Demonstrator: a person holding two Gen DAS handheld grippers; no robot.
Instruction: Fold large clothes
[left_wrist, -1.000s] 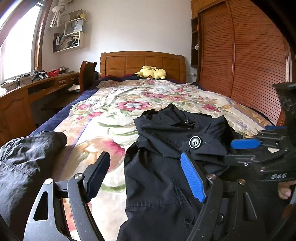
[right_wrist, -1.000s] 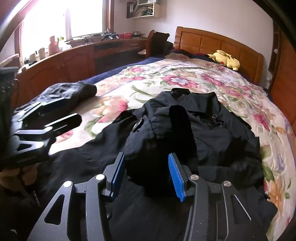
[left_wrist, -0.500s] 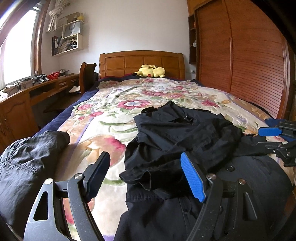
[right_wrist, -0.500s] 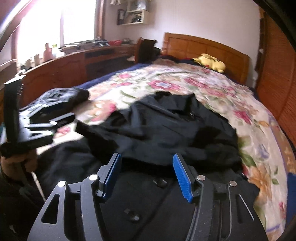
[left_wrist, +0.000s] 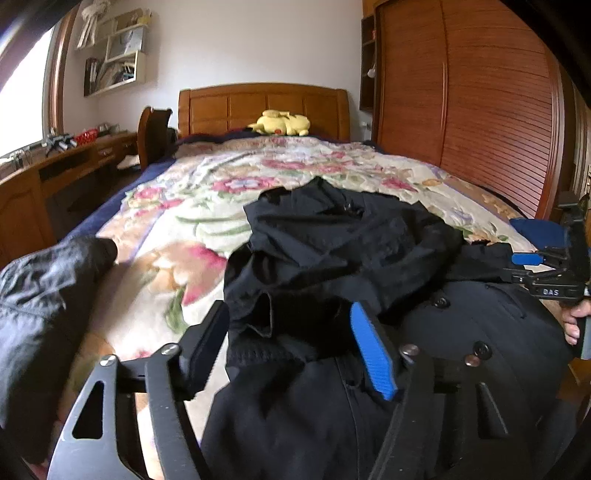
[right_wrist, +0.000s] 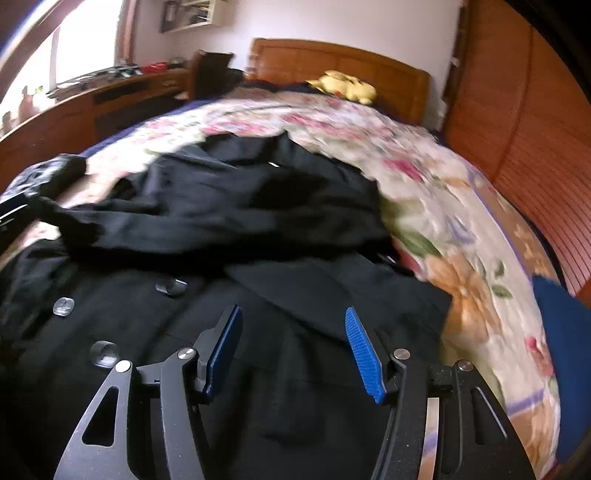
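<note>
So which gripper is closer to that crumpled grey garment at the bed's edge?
Left. The left gripper is just beside the grey garment; the right gripper is on the far side of the black coat from it.

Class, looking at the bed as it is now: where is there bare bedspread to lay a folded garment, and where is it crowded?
Free: the floral bedspread between the black coat and the yellow plush toy by the headboard, and a strip between the coat and the dark jacket at the left edge. Crowded: the near end, where the coat lies bunched under both open grippers.
</note>
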